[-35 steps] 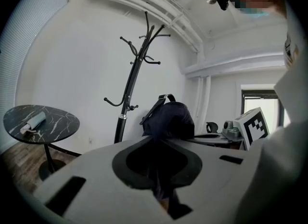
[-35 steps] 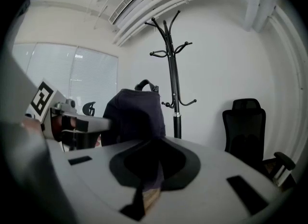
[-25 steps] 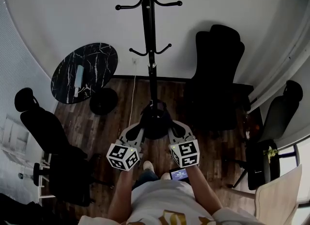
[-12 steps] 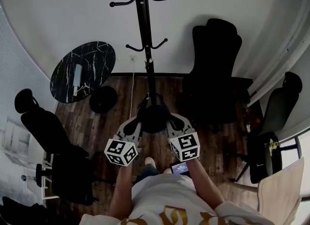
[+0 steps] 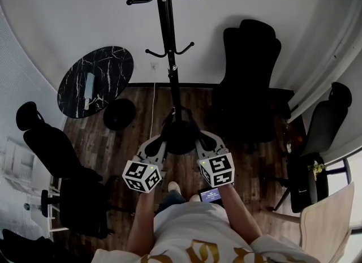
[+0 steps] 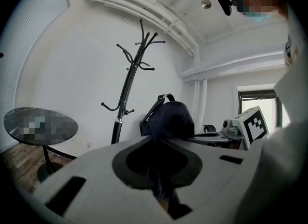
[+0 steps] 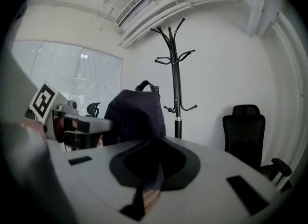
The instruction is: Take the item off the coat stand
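Observation:
A dark bag [image 5: 180,134] with a strap hangs between my two grippers, low in front of the person. It is apart from the black coat stand [image 5: 169,58], whose hooks are bare. My left gripper [image 5: 163,142] is shut on the bag's left side and my right gripper [image 5: 199,141] on its right side. In the left gripper view the bag [image 6: 168,117] bulges just beyond the jaws, with the stand [image 6: 127,88] behind it. From the right gripper view the bag [image 7: 137,112] fills the space ahead, and the stand [image 7: 175,73] rises behind it.
A round black marble table [image 5: 95,82] stands left of the coat stand. Black office chairs sit at the back right [image 5: 249,81], at the left [image 5: 51,149] and at the far right [image 5: 319,134]. A pale wooden chair back [image 5: 328,228] is at the lower right.
The head view has shifted a little, so the stand and table sit slightly higher and further left. Both grippers and the bag keep their place.

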The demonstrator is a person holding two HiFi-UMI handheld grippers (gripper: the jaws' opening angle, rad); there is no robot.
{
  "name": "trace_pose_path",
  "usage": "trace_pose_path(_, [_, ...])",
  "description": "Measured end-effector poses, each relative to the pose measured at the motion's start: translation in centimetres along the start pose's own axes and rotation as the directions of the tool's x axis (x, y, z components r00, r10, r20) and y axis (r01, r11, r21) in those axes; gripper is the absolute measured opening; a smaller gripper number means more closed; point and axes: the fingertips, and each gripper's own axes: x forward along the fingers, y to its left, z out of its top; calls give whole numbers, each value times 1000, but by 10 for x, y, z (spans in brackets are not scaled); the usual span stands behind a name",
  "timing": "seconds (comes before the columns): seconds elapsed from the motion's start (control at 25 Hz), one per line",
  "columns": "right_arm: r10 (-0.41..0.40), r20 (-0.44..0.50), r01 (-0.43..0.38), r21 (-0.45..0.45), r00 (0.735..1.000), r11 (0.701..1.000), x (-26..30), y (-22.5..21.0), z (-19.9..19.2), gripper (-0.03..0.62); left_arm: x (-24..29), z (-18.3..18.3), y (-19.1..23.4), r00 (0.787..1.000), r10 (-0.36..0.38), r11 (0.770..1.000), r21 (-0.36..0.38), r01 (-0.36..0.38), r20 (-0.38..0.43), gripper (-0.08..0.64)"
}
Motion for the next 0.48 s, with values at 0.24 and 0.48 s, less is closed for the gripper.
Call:
trace_pose_path(0.24, [-2,-1,2,0,1000,1000,-2,4,-1,26,-5,-2,-1,1000,-1,1000,-3,1,-2,29])
trace_pose_path(0.48, [12,0,-12,4,1000,1000,-2,8,1,26,-9,-1,1,1000,10,1000,-3,-10,-1,29])
